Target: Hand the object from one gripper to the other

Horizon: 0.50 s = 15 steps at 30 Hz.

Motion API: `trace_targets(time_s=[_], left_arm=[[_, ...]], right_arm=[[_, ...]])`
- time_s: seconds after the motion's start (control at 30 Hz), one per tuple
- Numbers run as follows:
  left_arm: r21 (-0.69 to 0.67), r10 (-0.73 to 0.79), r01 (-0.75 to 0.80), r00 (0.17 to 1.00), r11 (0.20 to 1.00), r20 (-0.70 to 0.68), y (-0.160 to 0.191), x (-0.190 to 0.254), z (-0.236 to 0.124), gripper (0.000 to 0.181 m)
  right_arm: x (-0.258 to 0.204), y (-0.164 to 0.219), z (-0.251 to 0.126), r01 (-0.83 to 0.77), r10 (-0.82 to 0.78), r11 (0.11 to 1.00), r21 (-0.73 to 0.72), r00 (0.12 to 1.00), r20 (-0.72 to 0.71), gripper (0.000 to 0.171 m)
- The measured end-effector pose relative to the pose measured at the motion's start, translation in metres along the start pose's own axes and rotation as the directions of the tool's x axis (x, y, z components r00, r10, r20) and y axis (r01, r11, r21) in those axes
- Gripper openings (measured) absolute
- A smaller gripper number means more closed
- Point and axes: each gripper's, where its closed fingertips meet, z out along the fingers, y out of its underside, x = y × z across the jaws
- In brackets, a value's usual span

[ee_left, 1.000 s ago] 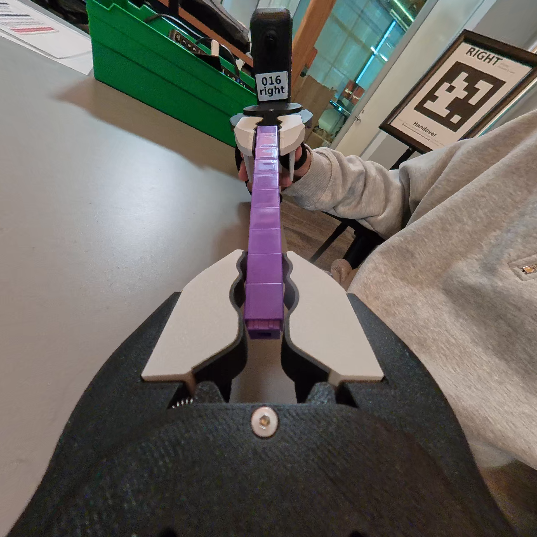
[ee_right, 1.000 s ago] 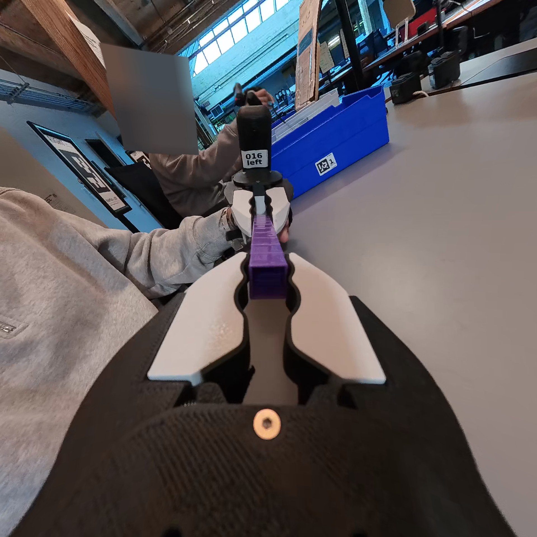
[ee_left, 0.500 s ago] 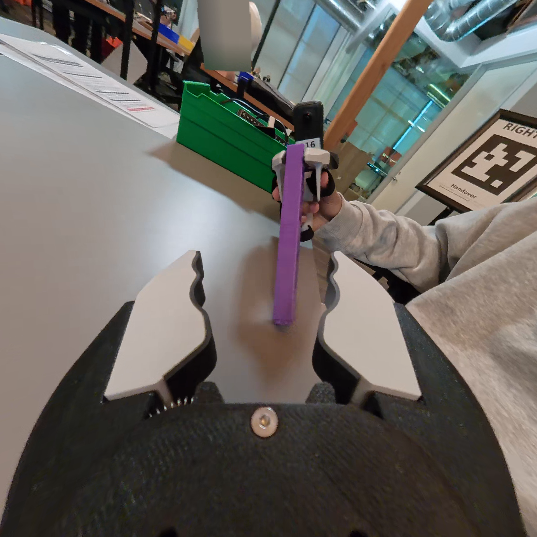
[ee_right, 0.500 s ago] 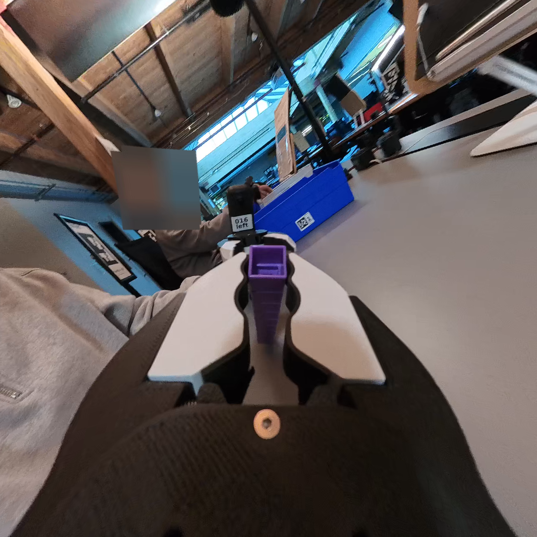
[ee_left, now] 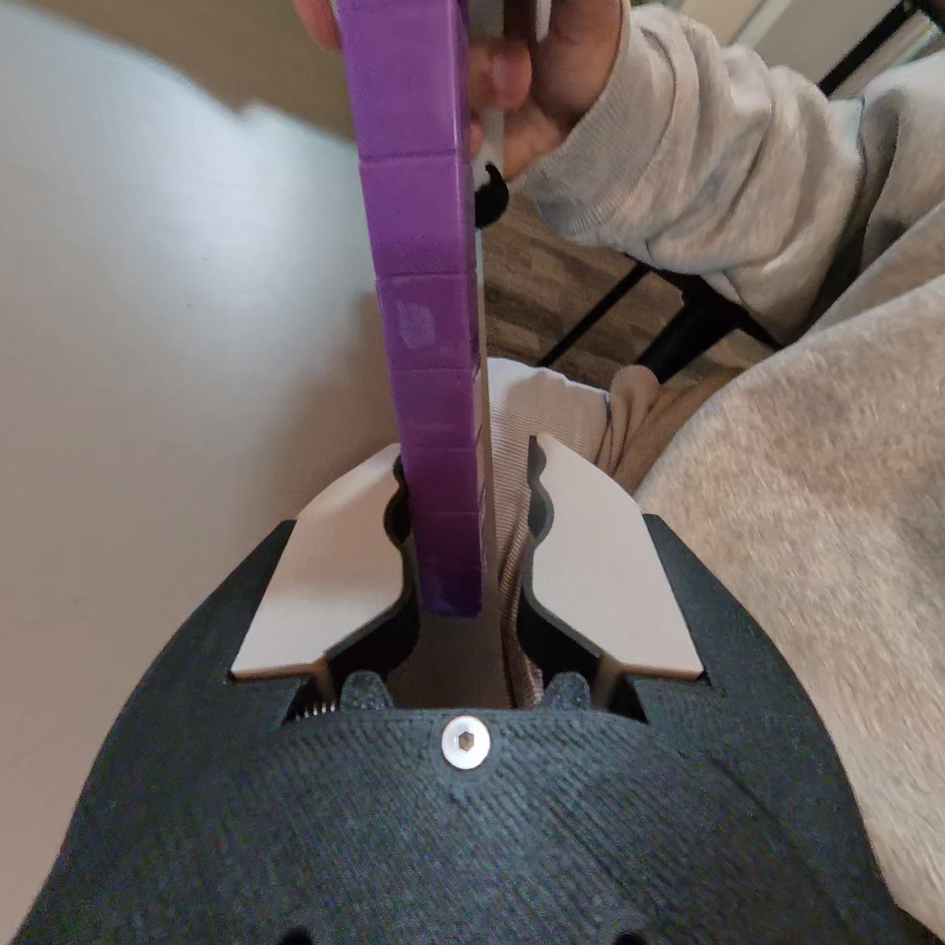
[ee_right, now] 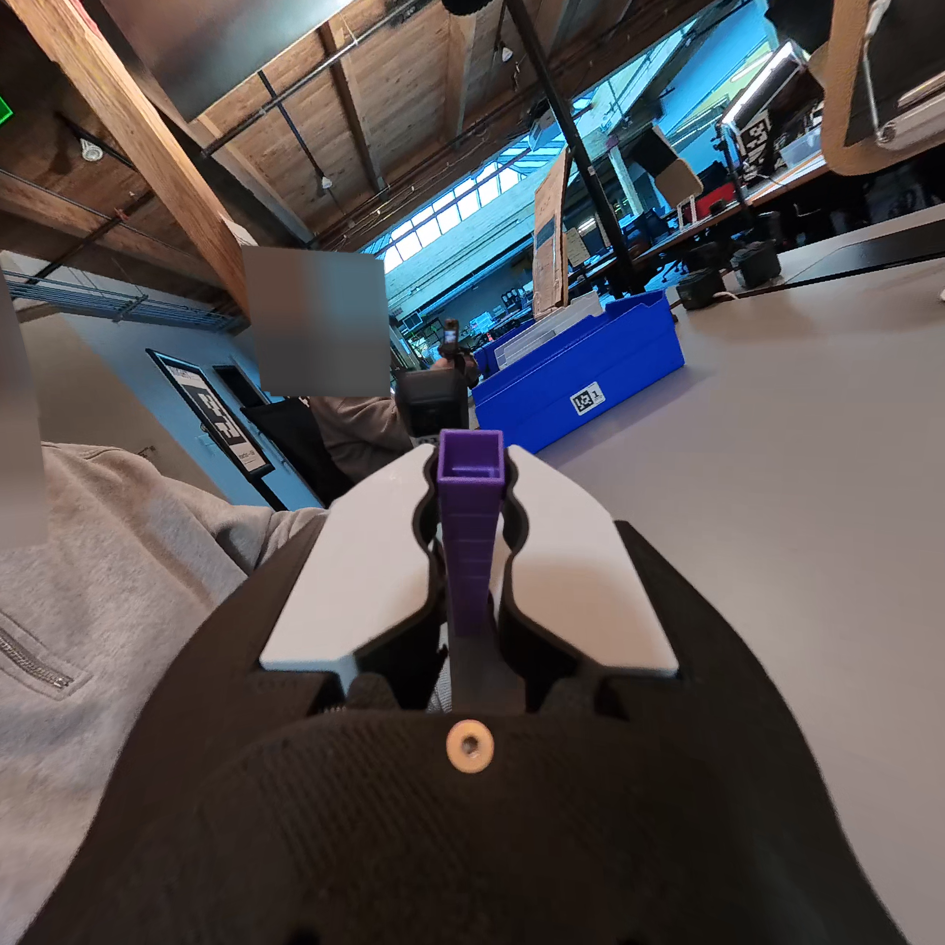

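A long purple bar of joined blocks (ee_left: 414, 230) hangs upright between my left gripper's (ee_left: 466, 445) white fingers. It lies against the left finger (ee_left: 337, 552), and a gap shows between it and the right finger. The left jaws are partly open. My right gripper (ee_right: 470, 455) is shut on the bar's upper part (ee_right: 468, 537), whose hollow square end sticks up past the fingertips. In the left wrist view the hand (ee_left: 537, 76) holding the right gripper is at the top edge. The left gripper's black body (ee_right: 429, 409) shows just behind the bar in the right wrist view.
The grey table (ee_right: 767, 486) stretches to the right, and a blue bin (ee_right: 578, 368) stands on it farther back. The table edge (ee_left: 358, 317) and the person's grey sleeve (ee_left: 690, 169) and lap are close by. A framed marker sign (ee_right: 215, 409) stands at the left. The gap from one gripper's tips to the other's is roughly 15 cm.
My left gripper let go of the bar and opened wide. The right gripper turned the bar upright. Now the left jaws are narrower and sit around the bar's lower end.
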Motion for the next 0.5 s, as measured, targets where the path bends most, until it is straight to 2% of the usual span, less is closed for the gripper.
trace_targets(time_s=[0.13,0.27,0.5], left_arm=[[0.025,-0.020,0.020,1.000,0.999,-0.022,0.000,0.000,-0.006,0.050],[0.048,-0.033,0.034,0.999,0.998,-0.029,-0.002,-0.003,-0.013,0.035],[0.049,-0.046,0.049,0.998,0.998,-0.052,-0.007,0.009,0.006,0.056]], right_arm=[[0.000,-0.007,-0.007,-0.019,0.019,0.999,0.026,1.000,0.005,0.022],[0.002,-0.013,-0.012,-0.030,0.030,0.998,0.054,1.000,0.001,0.022],[-0.006,-0.010,-0.001,-0.002,0.002,0.999,0.047,1.000,-0.003,0.022]])
